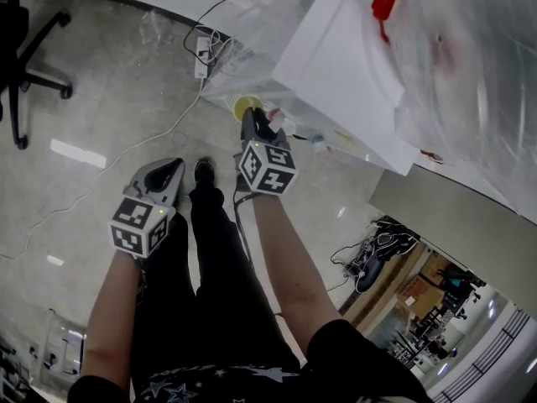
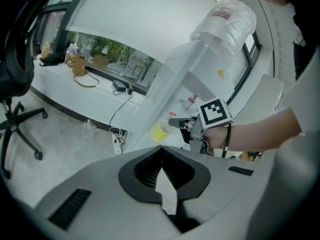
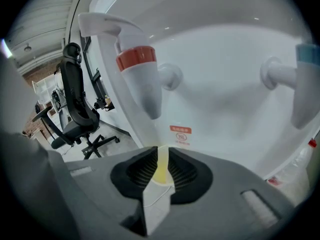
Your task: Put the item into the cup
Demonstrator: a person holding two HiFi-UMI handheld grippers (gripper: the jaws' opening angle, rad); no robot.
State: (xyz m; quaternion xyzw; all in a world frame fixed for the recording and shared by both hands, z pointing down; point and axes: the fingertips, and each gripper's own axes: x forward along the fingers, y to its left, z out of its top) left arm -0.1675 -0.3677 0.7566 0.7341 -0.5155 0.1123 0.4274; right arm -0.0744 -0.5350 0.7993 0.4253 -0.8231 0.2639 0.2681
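A yellow cup point(image 1: 246, 107) is pinched by its rim in my right gripper point(image 1: 254, 127), held against the front of a white water dispenser point(image 1: 336, 65). In the right gripper view the cup's yellow wall point(image 3: 160, 168) runs between the shut pads, just below the red tap point(image 3: 139, 79). A blue tap point(image 3: 306, 86) is at the right. My left gripper point(image 1: 170, 175) hangs lower and to the left over the floor, shut with nothing in it. From the left gripper view point(image 2: 161, 156) I see the cup point(image 2: 160, 132) and the right gripper point(image 2: 181, 123) ahead.
A large clear water bottle point(image 1: 474, 49) tops the dispenser. A power strip with cables point(image 1: 201, 53) lies on the floor by its base. A black office chair point(image 3: 75, 106) stands to the left. The person's legs and shoes point(image 1: 204, 171) are under the grippers.
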